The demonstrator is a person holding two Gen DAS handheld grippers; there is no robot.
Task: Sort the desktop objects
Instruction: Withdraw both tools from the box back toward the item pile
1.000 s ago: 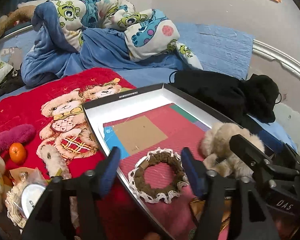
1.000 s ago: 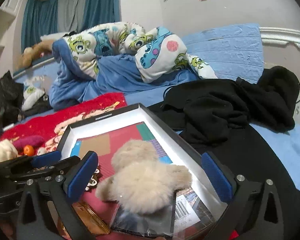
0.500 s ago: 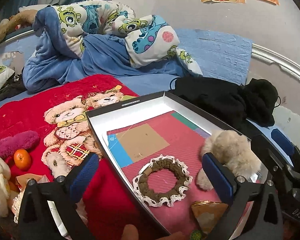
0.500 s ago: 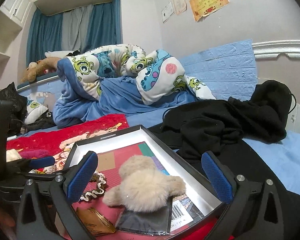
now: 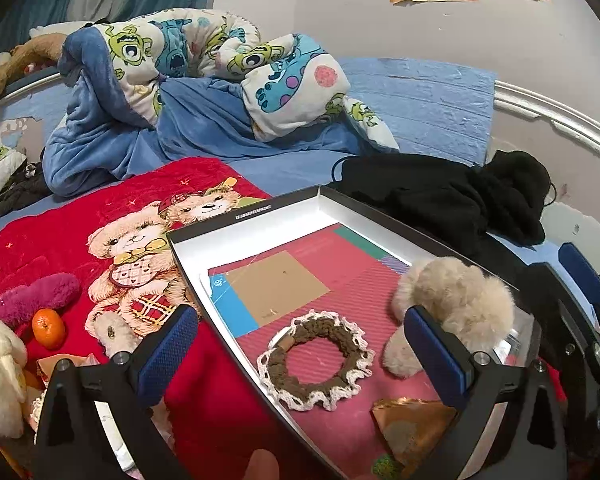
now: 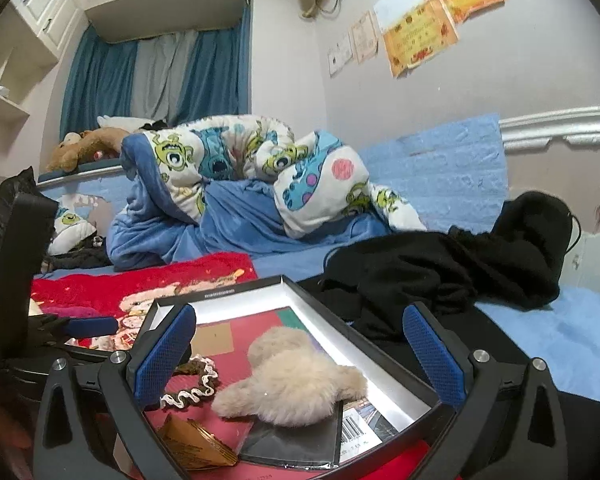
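A big red bear blanket (image 5: 60, 216) fills the left of the frame, a shallow box (image 5: 244, 236) sits mid-frame holding a fluffy tan toy (image 5: 460, 300) and lacy brown ring (image 5: 316, 364), and the left gripper (image 5: 300, 356) and right gripper (image 6: 300, 356) are spread wide, holding nothing.

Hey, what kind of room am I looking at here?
Most likely a bedroom, with the sorting done on a bed. A rumpled cartoon-print quilt lies on the blue sheet, curtains hang at the far end, and a stuffed toy sits on the bed's far rail.
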